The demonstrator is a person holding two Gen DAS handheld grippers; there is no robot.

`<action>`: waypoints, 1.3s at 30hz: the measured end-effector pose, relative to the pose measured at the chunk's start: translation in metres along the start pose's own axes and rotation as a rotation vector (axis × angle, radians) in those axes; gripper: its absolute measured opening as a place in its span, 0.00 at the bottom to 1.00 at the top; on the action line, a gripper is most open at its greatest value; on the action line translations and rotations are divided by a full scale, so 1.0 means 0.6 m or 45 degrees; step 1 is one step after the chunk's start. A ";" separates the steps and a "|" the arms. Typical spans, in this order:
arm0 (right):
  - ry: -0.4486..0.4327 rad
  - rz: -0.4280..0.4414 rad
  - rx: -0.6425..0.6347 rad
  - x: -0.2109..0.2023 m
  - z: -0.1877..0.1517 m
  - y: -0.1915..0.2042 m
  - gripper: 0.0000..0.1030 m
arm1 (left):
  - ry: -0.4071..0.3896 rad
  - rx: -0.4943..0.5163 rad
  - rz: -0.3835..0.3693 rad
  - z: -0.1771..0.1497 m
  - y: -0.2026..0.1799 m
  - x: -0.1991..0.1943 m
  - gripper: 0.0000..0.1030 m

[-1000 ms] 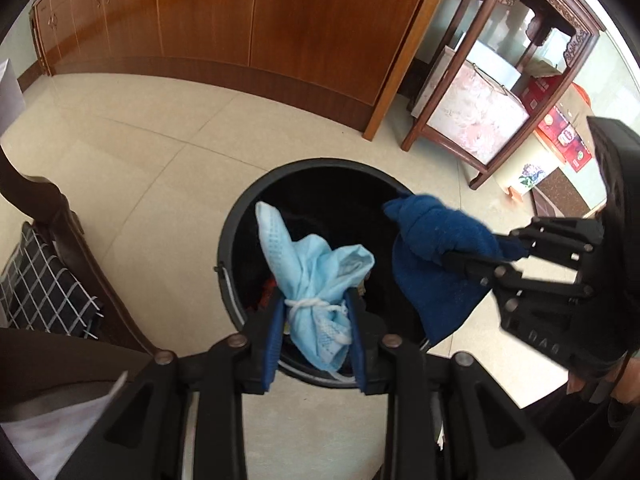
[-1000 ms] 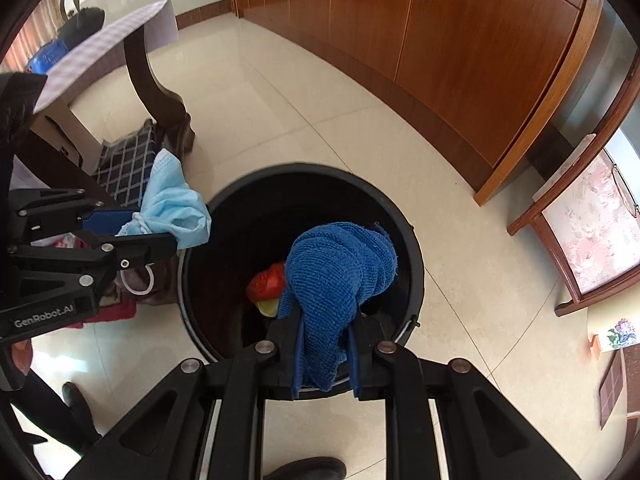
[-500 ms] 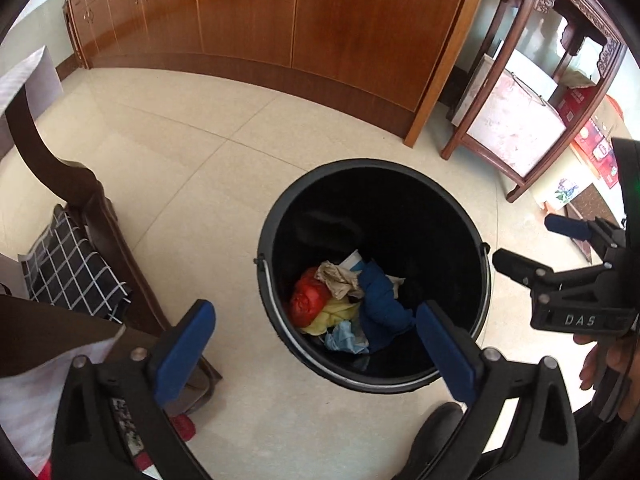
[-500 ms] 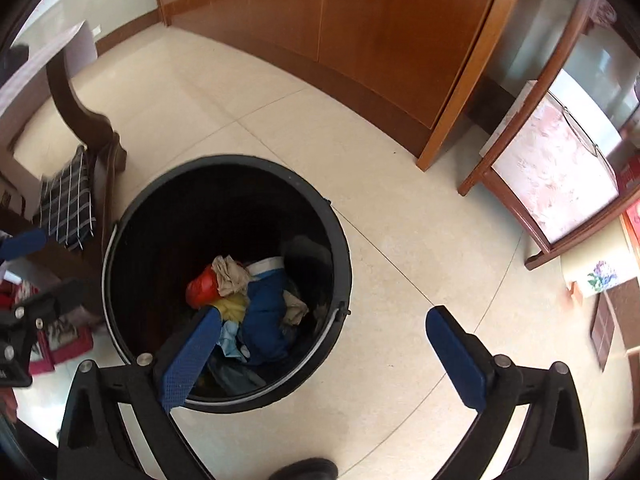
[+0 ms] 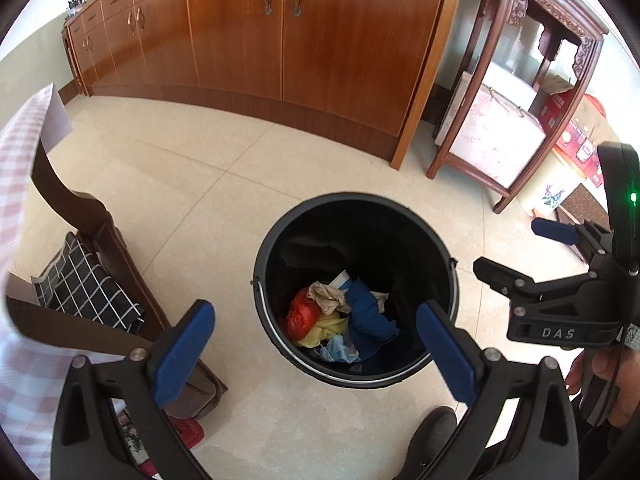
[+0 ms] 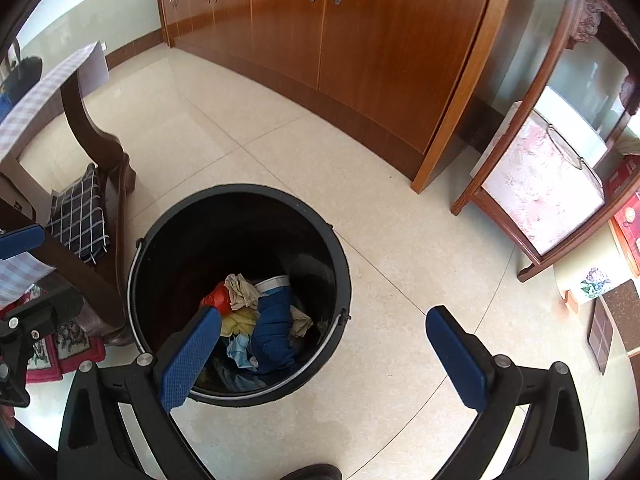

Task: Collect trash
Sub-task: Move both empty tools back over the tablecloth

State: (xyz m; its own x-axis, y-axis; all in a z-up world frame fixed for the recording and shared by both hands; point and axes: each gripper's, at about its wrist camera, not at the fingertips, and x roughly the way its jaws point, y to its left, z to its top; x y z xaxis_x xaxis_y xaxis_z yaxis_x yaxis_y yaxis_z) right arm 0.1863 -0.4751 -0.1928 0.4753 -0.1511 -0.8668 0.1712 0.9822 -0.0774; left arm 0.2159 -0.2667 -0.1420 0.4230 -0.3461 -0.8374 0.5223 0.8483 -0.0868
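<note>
A black bin (image 5: 360, 200) (image 6: 240, 190) stands on the tiled floor. At its bottom lie a dark blue cloth (image 5: 368, 316) (image 6: 272, 324), a light blue face mask (image 5: 336, 350) (image 6: 240, 350), a red wrapper (image 5: 302, 314), something yellow and crumpled paper (image 5: 328, 292). My left gripper (image 5: 314, 312) hangs open above the bin's near rim, nothing between its blue pads. My right gripper (image 6: 324, 314) is open too and holds nothing, over the bin's right edge. It shows in the left wrist view at the right (image 5: 516, 248), held by a hand.
Wooden cabinets (image 5: 320, 40) line the far wall. A dark table leg and a chair with a chequered cushion (image 5: 84, 288) stand left of the bin. A carved wooden stand (image 5: 520, 80) is at the right. A shoe (image 5: 432, 432) is near the bin's front.
A second ago the left gripper held the mask and the right held the blue cloth over the bin. Both opened, the two items dropped in, and both grippers drew back and up.
</note>
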 end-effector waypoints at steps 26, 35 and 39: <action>-0.370 0.158 0.003 -0.174 0.033 0.107 1.00 | -0.290 -0.143 0.119 -0.027 0.111 -0.204 0.99; -0.500 0.322 -0.112 -0.234 0.083 0.257 1.00 | -0.346 -0.319 0.276 -0.085 0.233 -0.269 0.99; -0.553 0.396 -0.212 -0.267 0.105 0.343 1.00 | -0.348 -0.406 0.343 -0.117 0.293 -0.298 0.99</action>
State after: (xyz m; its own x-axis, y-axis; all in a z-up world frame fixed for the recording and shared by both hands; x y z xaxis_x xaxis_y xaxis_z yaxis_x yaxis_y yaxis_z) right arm 0.1998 -0.2557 -0.0387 0.7997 0.1512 -0.5810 -0.1558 0.9869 0.0424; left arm 0.1801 -0.0278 -0.0452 0.7124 -0.1541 -0.6847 0.1335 0.9875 -0.0833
